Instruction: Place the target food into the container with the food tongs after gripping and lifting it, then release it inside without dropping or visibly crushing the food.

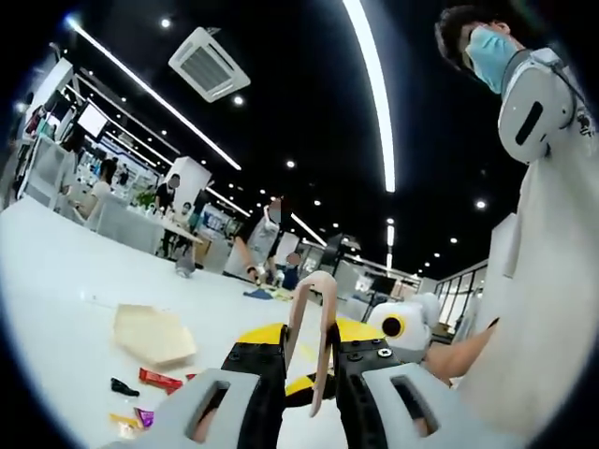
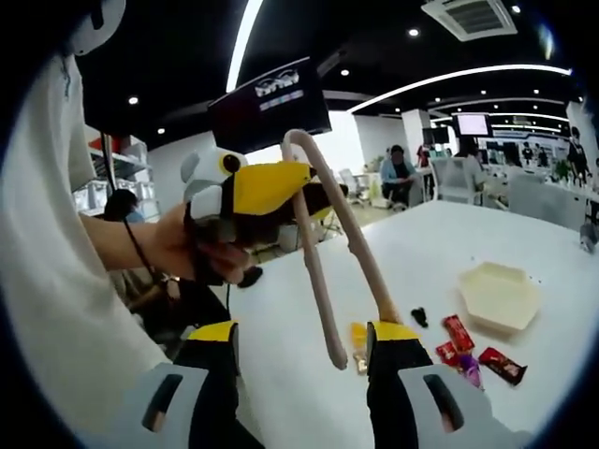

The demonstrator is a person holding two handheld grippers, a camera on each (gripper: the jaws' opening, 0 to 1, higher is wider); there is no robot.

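Note:
Pink food tongs (image 1: pixel 314 318) stand between my left gripper's (image 1: pixel 311 332) yellow-tipped jaws, bend pointing away, and the jaws are shut on their two arms. In the right gripper view the left gripper (image 2: pixel 257 192) holds the tongs (image 2: pixel 328 215) near their bend. One arm reaches down to the right-hand jaw of my right gripper (image 2: pixel 304 329), which is open; the other arm ends free between the jaws. A cream hexagonal container (image 2: pixel 501 295) (image 1: pixel 154 332) lies on the white table. Beside it are wrapped foods: red packets (image 2: pixel 459 332) (image 1: pixel 161 379), a black piece (image 2: pixel 418 316) (image 1: pixel 124 386), yellow (image 2: pixel 358 339) and purple (image 2: pixel 468 369) ones.
The white table (image 2: pixel 421 243) stretches far around the foods. A person's hand (image 2: pixel 173 248) and white sleeve (image 2: pixel 47 234) hold the left gripper. The right gripper (image 1: pixel 404 325) shows at the right of the left gripper view. Other people and desks stand far behind.

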